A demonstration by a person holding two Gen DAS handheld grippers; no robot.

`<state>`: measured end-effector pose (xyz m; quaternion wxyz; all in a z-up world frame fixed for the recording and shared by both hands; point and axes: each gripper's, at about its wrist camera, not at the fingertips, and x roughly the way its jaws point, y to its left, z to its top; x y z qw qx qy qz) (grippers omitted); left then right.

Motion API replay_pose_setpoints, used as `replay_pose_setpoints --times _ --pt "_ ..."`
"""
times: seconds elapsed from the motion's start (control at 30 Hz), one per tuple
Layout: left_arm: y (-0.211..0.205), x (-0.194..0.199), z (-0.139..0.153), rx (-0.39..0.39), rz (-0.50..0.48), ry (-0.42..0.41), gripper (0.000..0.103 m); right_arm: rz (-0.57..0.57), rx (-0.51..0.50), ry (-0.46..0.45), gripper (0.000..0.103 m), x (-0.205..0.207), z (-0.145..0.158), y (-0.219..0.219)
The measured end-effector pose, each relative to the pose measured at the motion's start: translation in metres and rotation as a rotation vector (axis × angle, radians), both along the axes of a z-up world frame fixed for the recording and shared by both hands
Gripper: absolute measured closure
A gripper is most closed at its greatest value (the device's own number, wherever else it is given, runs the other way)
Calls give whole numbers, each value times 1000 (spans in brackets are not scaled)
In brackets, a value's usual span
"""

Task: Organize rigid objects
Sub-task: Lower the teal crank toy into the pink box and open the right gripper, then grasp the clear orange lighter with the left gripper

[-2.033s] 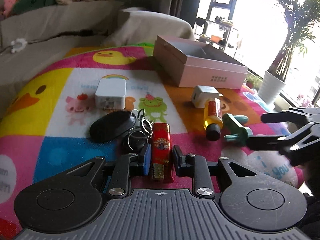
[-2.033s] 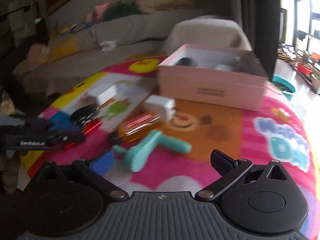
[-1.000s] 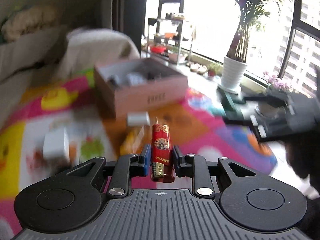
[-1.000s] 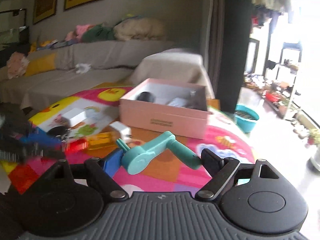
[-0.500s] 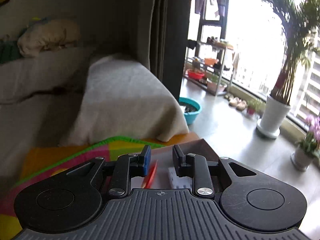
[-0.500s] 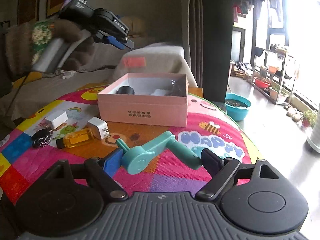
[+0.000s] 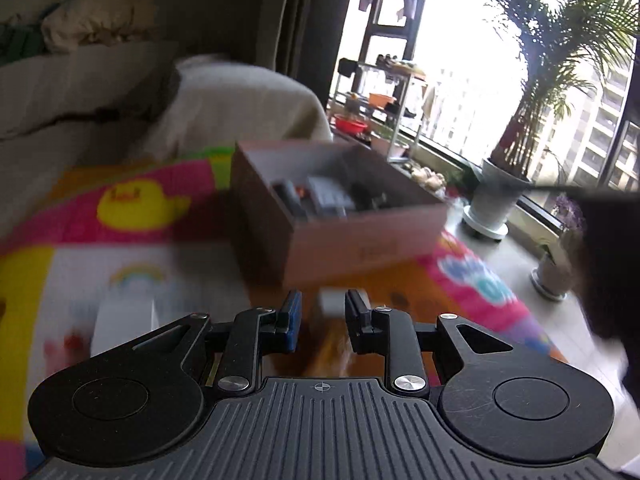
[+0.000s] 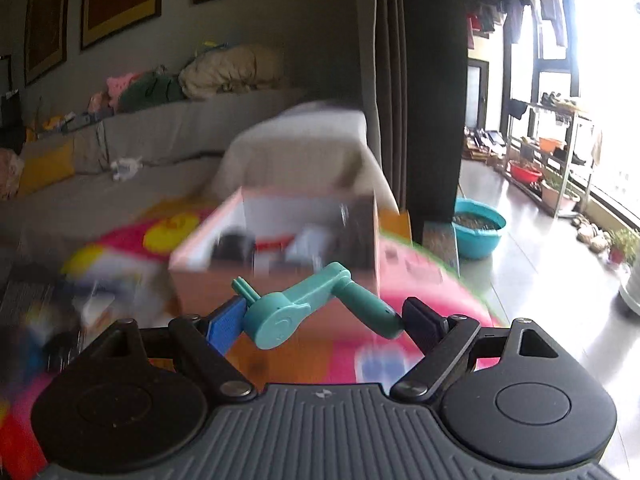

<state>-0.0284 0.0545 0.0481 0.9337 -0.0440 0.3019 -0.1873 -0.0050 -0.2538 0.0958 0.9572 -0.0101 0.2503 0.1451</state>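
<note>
Two grippers are at work over a bright cartoon-print mat (image 7: pixel 152 216) covering the surface. Left gripper (image 7: pixel 320 322), at lower centre of its frame, has its jaws drawn almost together with nothing between them. Right gripper (image 8: pixel 320 320) stands wide, its pads pressing both ends of a teal crank handle (image 8: pixel 316 300), carried in front of the pink box.

Progress, as judged: partly done. Pink cardboard box (image 7: pixel 360 248), centre of the left view, already contains several items: a dark rounded object, something red, a pale block. Blur prevents firmer identification. Outstanding: the crank handle is not yet deposited, and at least two white blocks (image 7: pixel 120 320), likely chargers, plus an amber blur just past the left gripper's tips, lie on the mat outside the box.
</note>
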Motion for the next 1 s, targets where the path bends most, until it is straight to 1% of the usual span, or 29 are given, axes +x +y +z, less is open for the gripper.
replay_pose_setpoints --times 0.07,0.13,0.17,0.23,0.3,0.33,0.4,0.6,0.7,0.77,0.87,0.93,1.0 --pt "2 -11 -7 -14 -1 11 76 -10 0 -39 18 32 21 15" --pt "6 -19 -14 -13 9 21 76 -8 25 -98 16 67 42 31" --pt "8 -21 -15 -2 16 22 76 -10 29 -104 11 83 49 38" --pt "10 -27 -15 37 24 12 76 -29 18 -76 10 108 58 49" --pt "17 -33 -15 60 18 -5 76 -53 21 -38 10 117 55 52" --pt "20 -36 -17 57 20 -4 76 -57 31 -24 10 115 50 51" --pt "27 -38 -19 40 30 8 76 -57 50 24 10 102 32 46" --pt "32 -50 -19 35 58 8 76 -88 4 131 10 38 -33 29" --pt "31 -52 -21 39 67 40 76 -104 12 171 10 12 -55 23" --pt "33 -54 -21 45 85 59 76 -117 24 162 10 -5 -65 20" --pt "38 -58 -17 65 134 45 76 -134 9 113 10 -21 -75 22" --pt "45 -59 -13 72 175 33 76 -142 -10 96 10 -24 -78 26" --pt "49 -56 -10 70 201 34 76 -126 -3 90 10 -25 -78 25"
